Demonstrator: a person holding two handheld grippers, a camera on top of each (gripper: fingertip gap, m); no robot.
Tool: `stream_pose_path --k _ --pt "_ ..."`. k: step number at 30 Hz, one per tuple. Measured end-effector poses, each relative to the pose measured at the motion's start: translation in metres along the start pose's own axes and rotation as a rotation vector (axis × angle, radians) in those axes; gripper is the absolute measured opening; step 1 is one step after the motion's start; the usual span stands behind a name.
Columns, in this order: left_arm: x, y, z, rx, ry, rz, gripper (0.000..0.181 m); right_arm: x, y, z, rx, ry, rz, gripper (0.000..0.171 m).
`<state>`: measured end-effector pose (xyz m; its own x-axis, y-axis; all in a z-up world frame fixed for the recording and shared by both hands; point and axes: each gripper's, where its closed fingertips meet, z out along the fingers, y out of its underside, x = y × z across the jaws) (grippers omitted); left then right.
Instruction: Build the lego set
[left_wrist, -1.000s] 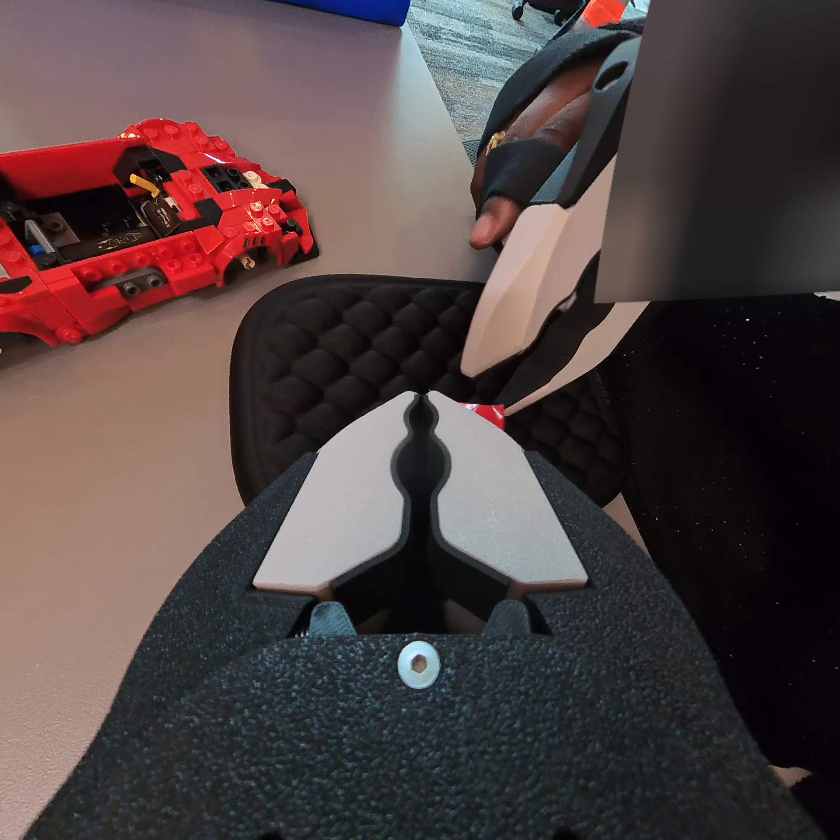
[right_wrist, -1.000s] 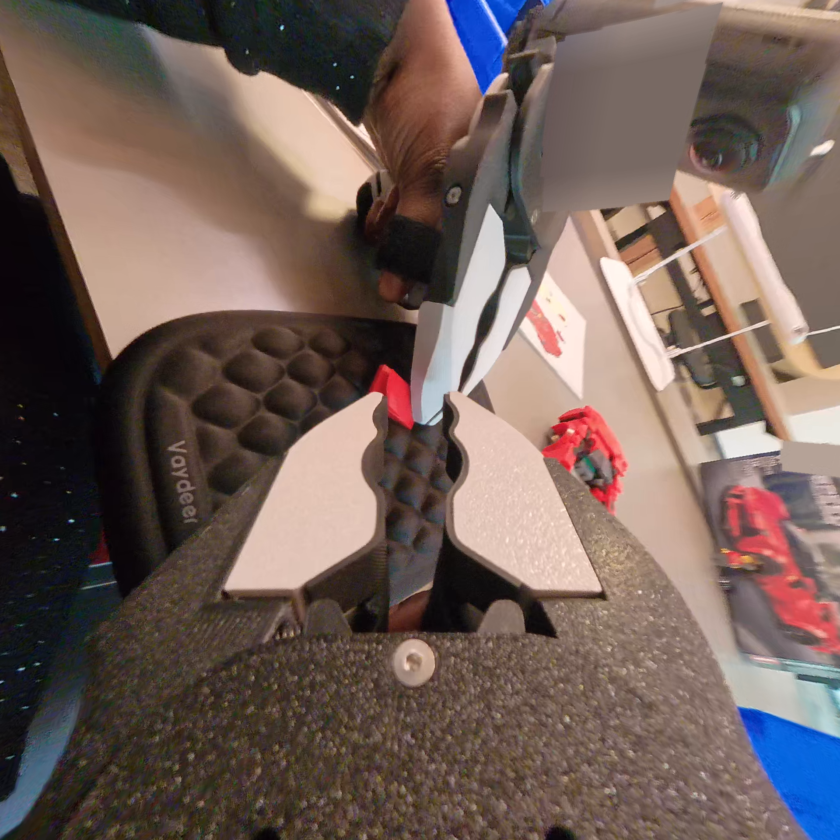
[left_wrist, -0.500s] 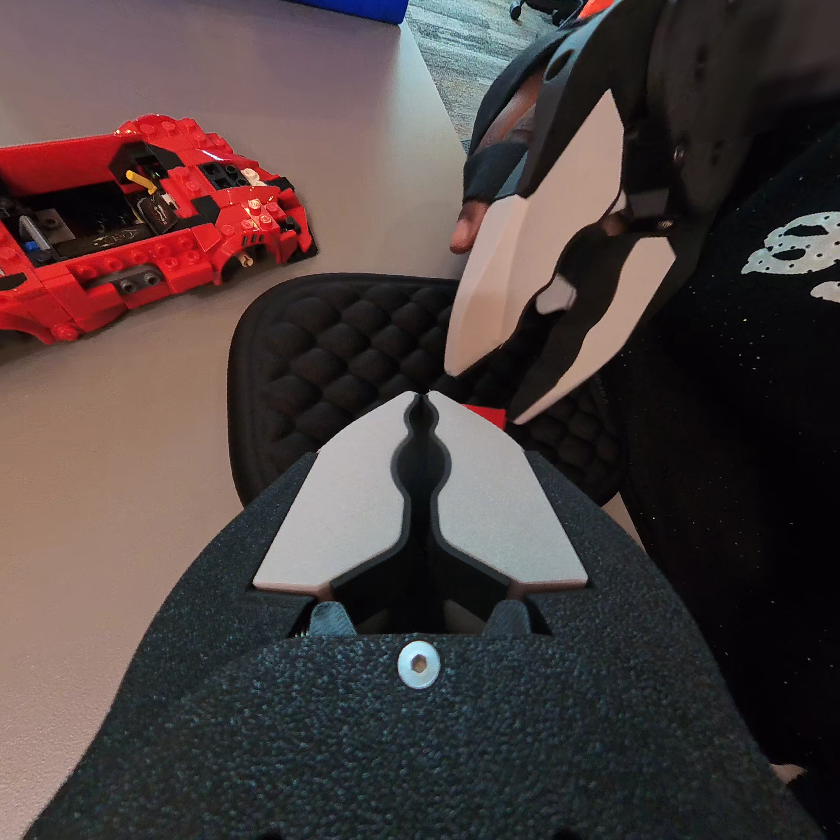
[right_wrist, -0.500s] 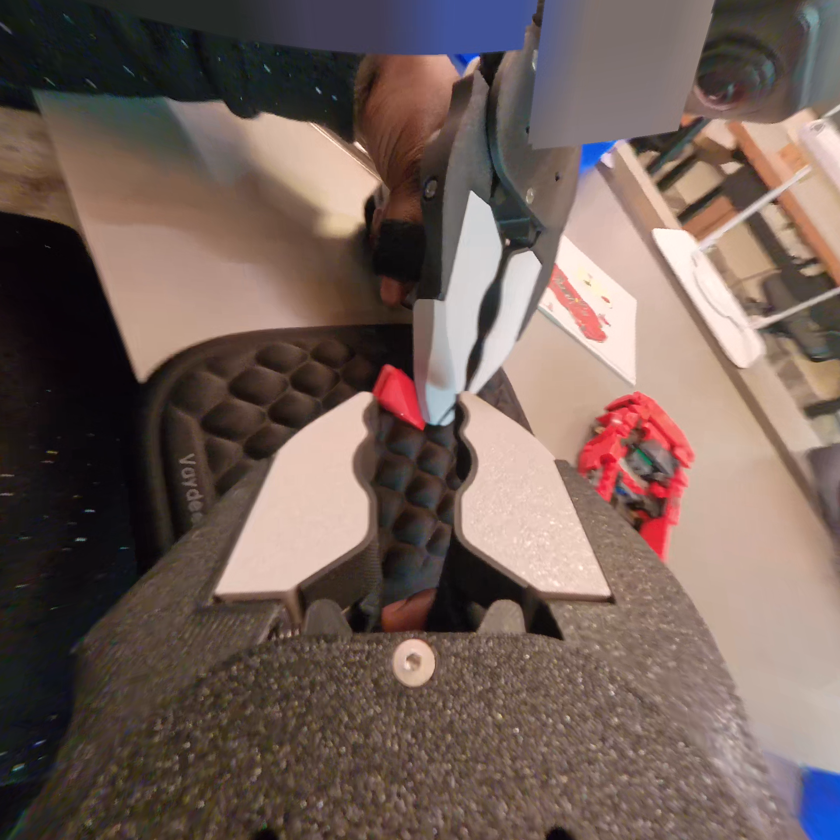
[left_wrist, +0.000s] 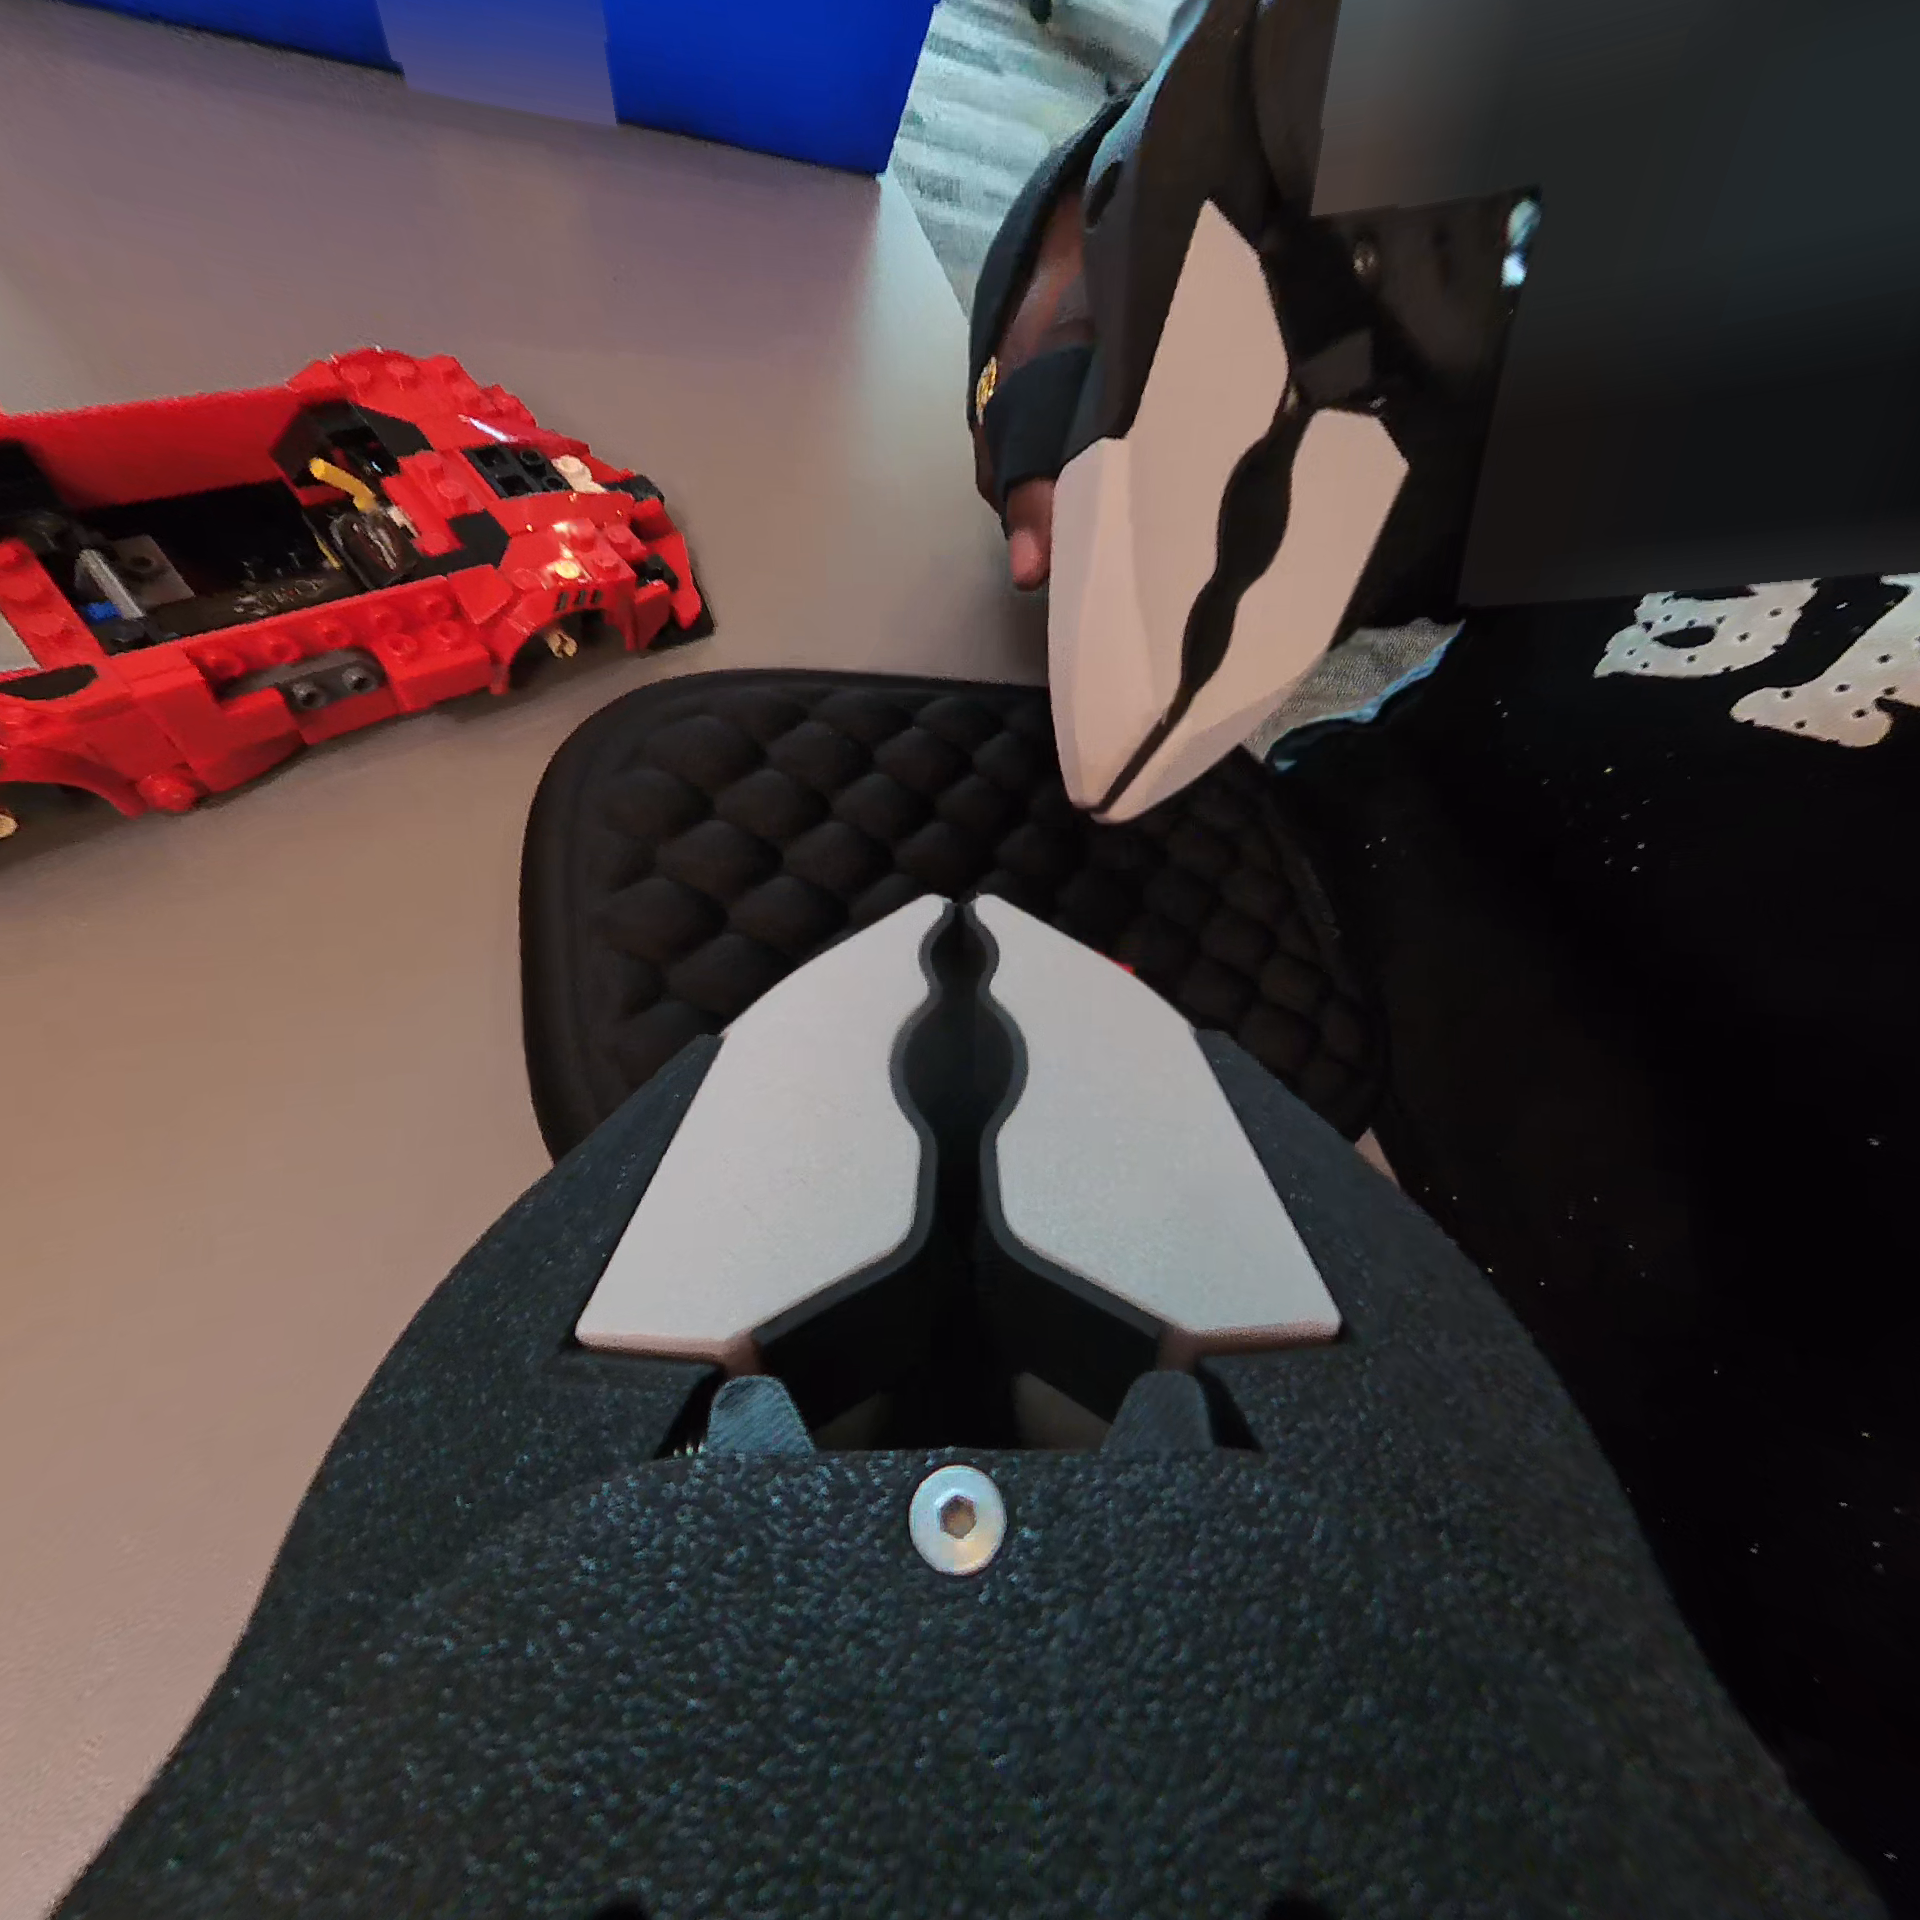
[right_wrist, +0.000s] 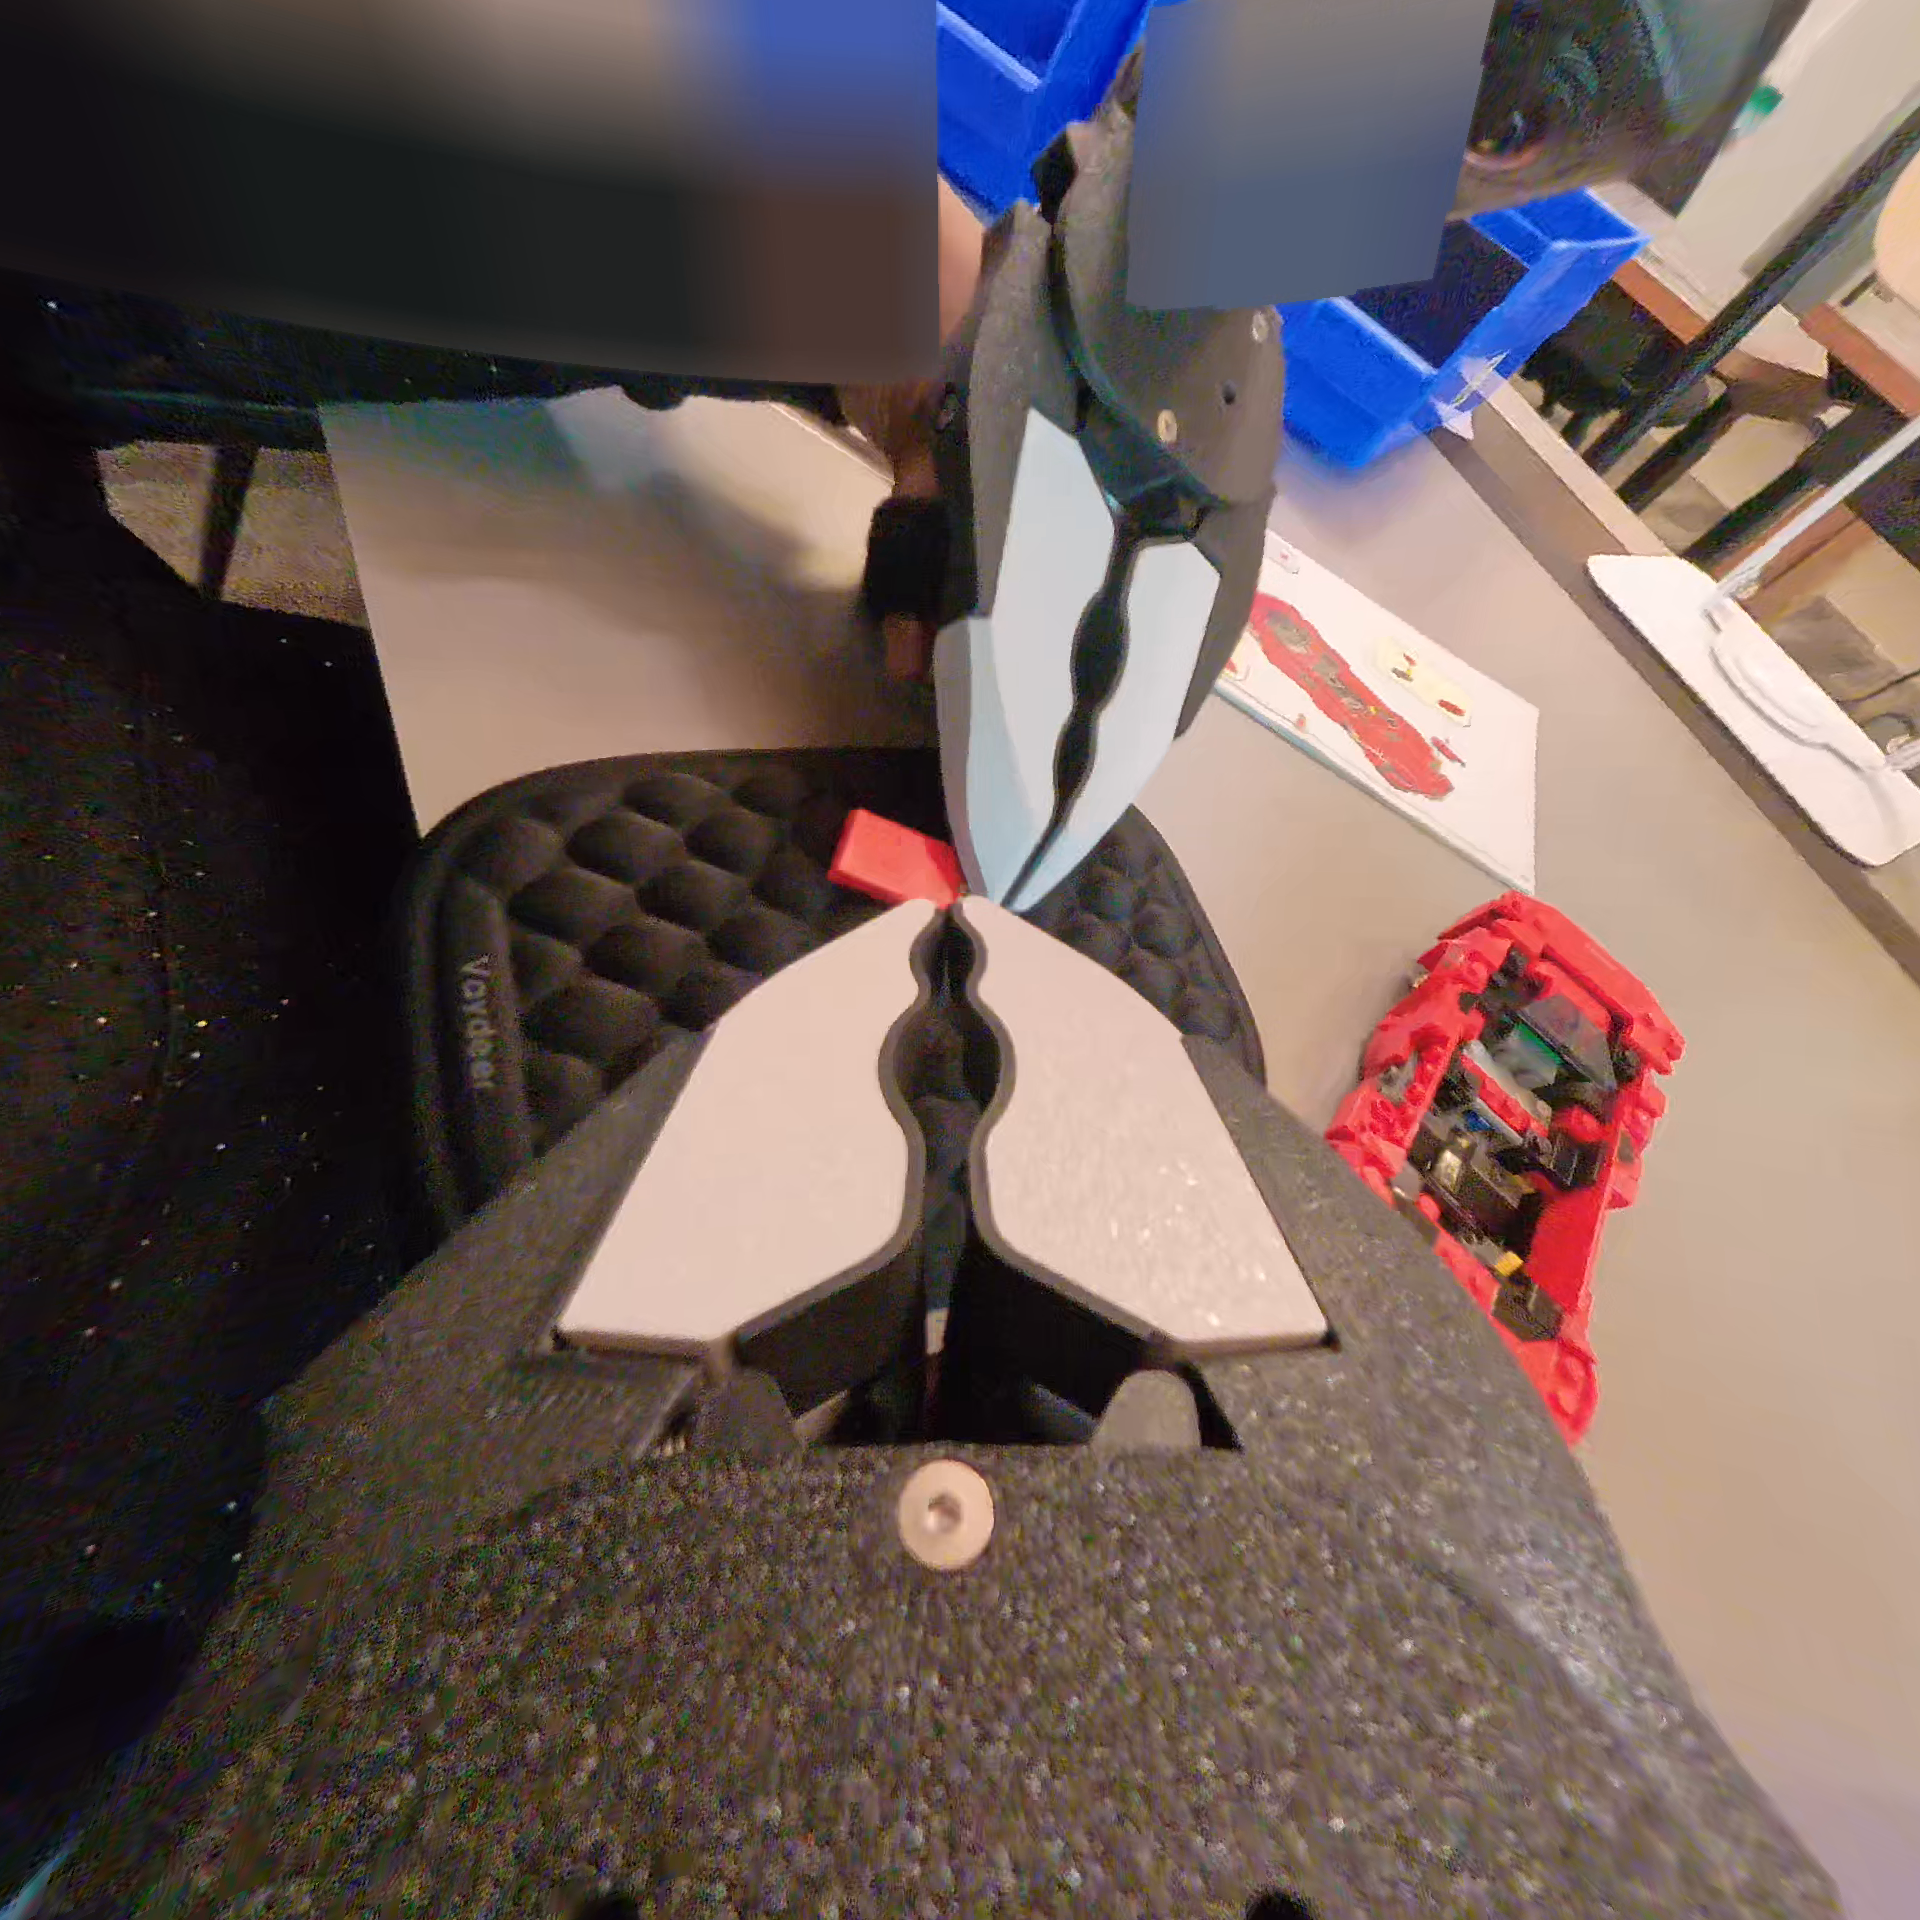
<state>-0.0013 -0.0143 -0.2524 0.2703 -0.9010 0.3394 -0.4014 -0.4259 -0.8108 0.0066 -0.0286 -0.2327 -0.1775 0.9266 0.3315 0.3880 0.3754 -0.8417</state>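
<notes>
black quilted pad (left_wrist: 790, 831) on grey table (left_wrist: 312, 1039) | blue bins (right_wrist: 1382, 353) behind

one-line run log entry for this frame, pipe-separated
left gripper: shut on red slope piece | right gripper: shut, empty | over black quilted pad | red lego car: on table, unfinished

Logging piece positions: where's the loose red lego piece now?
Right wrist view: red piece over the black quilted pad, at the left gripper tips.

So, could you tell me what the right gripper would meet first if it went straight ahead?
Probably the left gripper, whose tips sit just beyond the right gripper, beside the red piece; depth is unclear.
</notes>
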Motion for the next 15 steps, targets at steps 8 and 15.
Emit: stream_pose_path --k 8,15 --pt "0.001 -0.018 -0.026 0.112 -0.062 0.001 0.012 0.001 0.006 -0.012 -0.096 -0.354 -0.040 0.035" --pt "0.024 -0.012 -0.054 0.080 -0.333 0.017 0.035 0.001 0.007 0.015 -0.118 -0.665 -0.139 0.038"
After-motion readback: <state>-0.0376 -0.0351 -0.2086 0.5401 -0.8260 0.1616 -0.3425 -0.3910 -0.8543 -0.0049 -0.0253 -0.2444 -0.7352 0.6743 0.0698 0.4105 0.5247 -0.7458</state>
